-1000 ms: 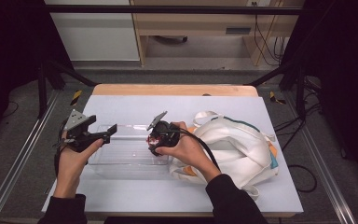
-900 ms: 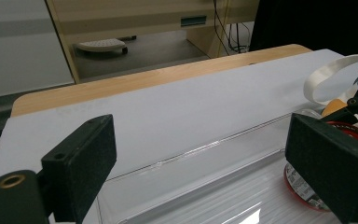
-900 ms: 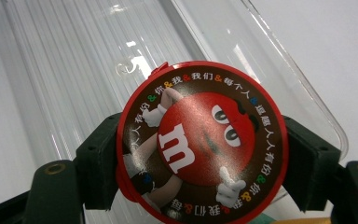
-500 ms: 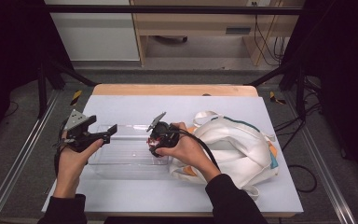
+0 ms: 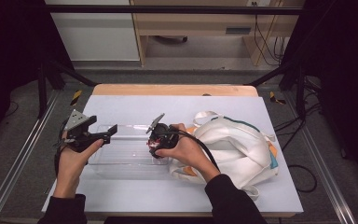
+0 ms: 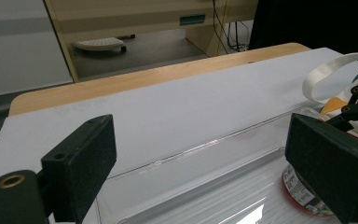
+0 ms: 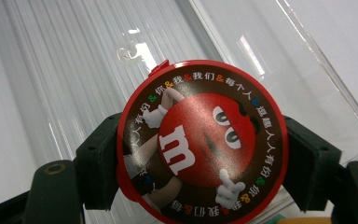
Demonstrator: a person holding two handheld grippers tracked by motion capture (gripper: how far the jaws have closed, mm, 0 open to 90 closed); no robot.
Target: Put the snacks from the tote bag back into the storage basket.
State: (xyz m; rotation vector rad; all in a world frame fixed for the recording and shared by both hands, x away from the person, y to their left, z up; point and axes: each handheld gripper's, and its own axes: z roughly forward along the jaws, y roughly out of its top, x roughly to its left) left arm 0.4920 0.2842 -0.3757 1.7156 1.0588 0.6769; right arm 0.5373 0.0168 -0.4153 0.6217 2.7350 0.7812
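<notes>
The round red candy tub (image 7: 200,140) is being gripped by the right gripper (image 7: 200,154), one jaw pressing on each side of it, and it is being held just above the floor of the clear plastic bin (image 5: 121,165), near the bin's right end. For a good placing, the tub should be lowered straight until its base is resting flat on the ribbed floor, and only then should the jaws be opened, so that it is not tipped or rolled. The left gripper (image 6: 214,172) is being held with its jaws wide apart and empty at the bin's left edge; the bin could be steadied by it. Farther right, the white backpack (image 5: 233,144) is lying on the table (image 5: 168,105).
</notes>
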